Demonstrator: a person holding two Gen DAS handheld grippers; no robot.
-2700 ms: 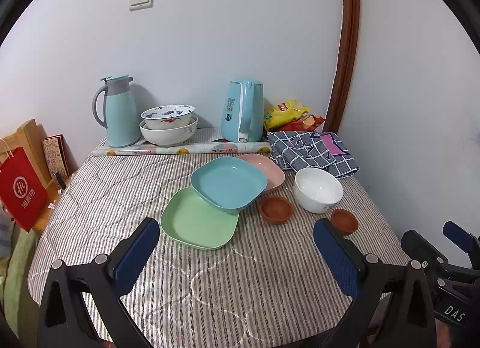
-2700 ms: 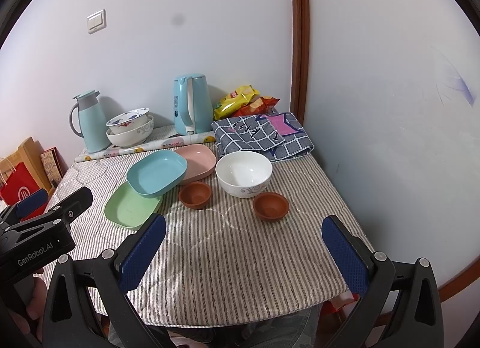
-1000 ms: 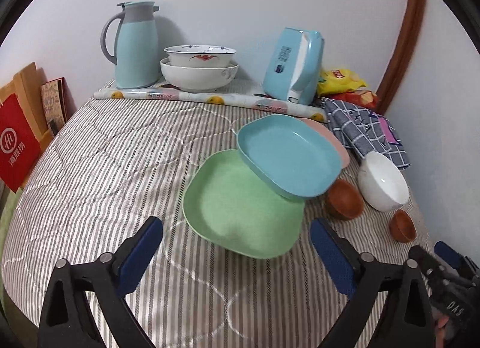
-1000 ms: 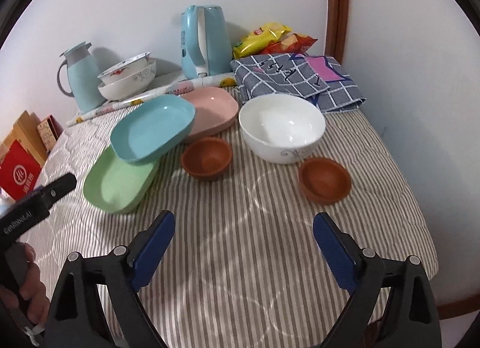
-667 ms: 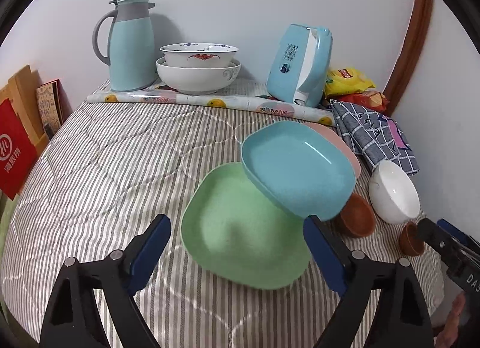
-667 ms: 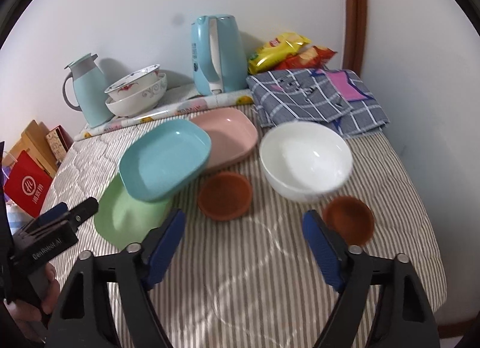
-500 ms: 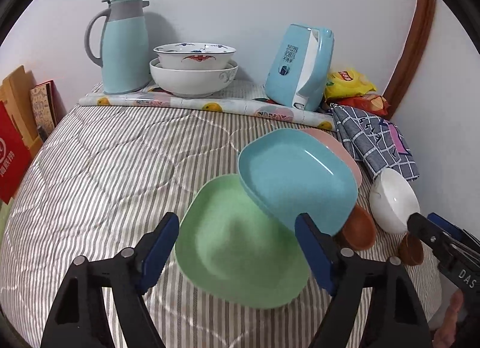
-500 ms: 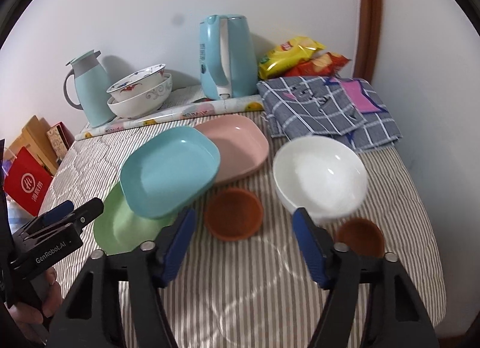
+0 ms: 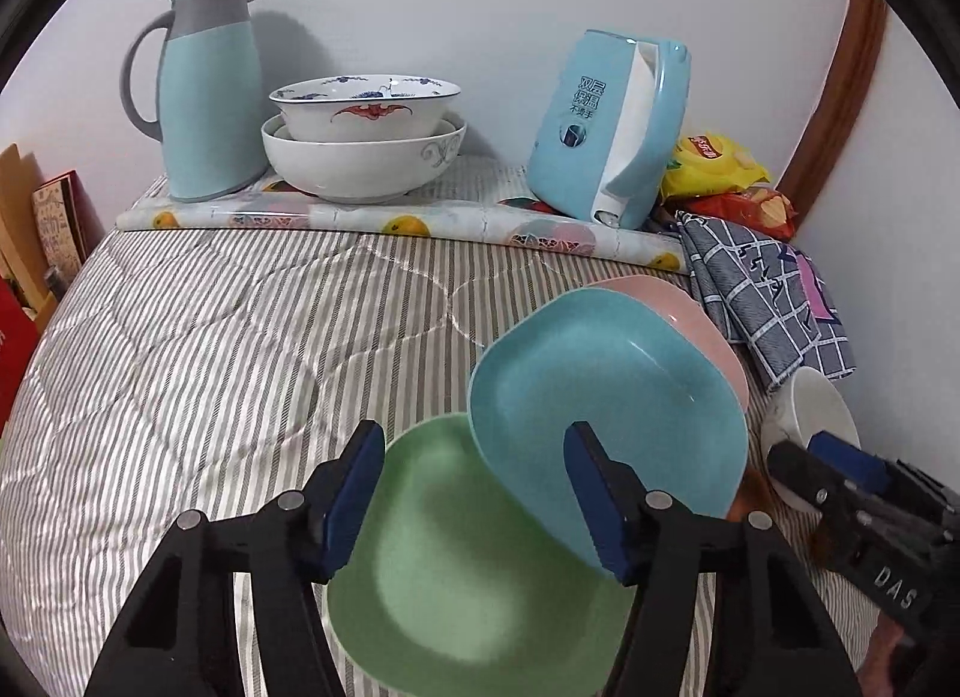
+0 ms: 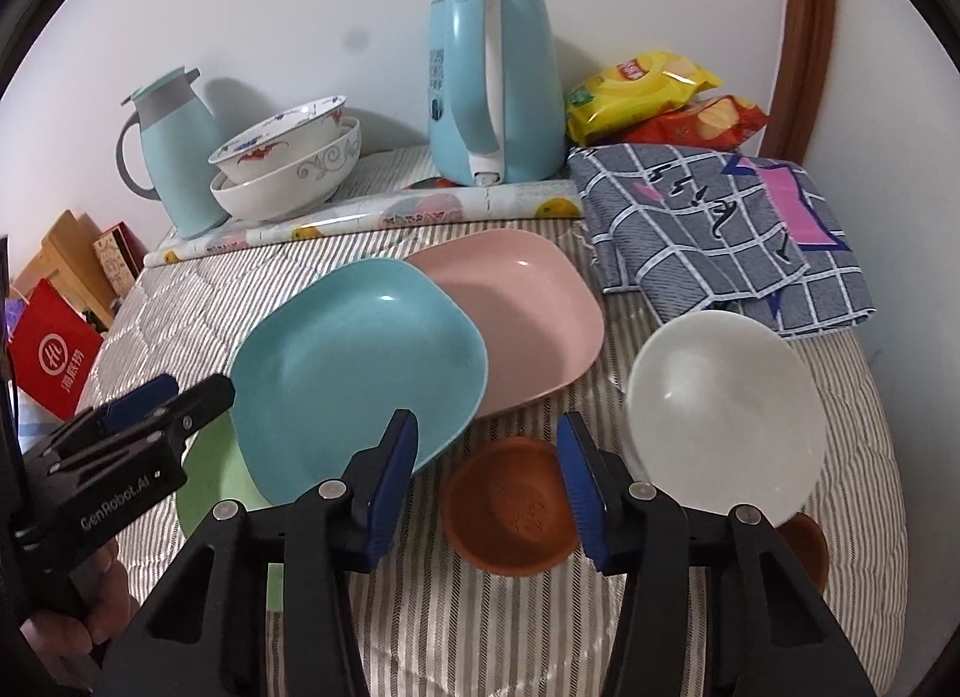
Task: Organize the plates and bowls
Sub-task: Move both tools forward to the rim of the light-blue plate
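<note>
**Operator:** Locate the work item relative to each gripper.

**Technician:** The blue plate (image 9: 606, 397) lies directly ahead of the left gripper (image 9: 474, 487), tilted, its low edge resting on the green plate (image 9: 456, 571) and its far edge overlapping the pink plate (image 10: 522, 313). In the left wrist view the right-hand pad stands in front of the blue plate's near rim and the other pad is over the green plate's near-left rim. The jaws stand apart with nothing between them.

**Operator:** And the right gripper?

**Technician:** The right gripper (image 10: 489, 481) is likewise spread and empty. The small brown bowl (image 10: 510, 517) sits just ahead, between its pads. The white bowl (image 10: 720, 409) is to its front-right, and a second brown bowl (image 10: 804, 541) is mostly hidden behind the right-hand finger.

**Operator:** Which unit is nearer the plates?

**Technician:** The left. The three plates run in a diagonal line from near-left to far-right of it. Whether its pad already touches the blue rim cannot be confirmed; the fisheye view flattens depth there.

**Operator:** Clearance?

**Technician:** Open striped tablecloth (image 9: 228, 349) extends left and ahead of the left gripper. Farther off are the stacked bowls (image 9: 360, 150), thermos jug (image 9: 204, 96) and kettle (image 9: 612, 126) by the wall. To the right, room is tight: the right gripper sits close beside the plate group.
</note>
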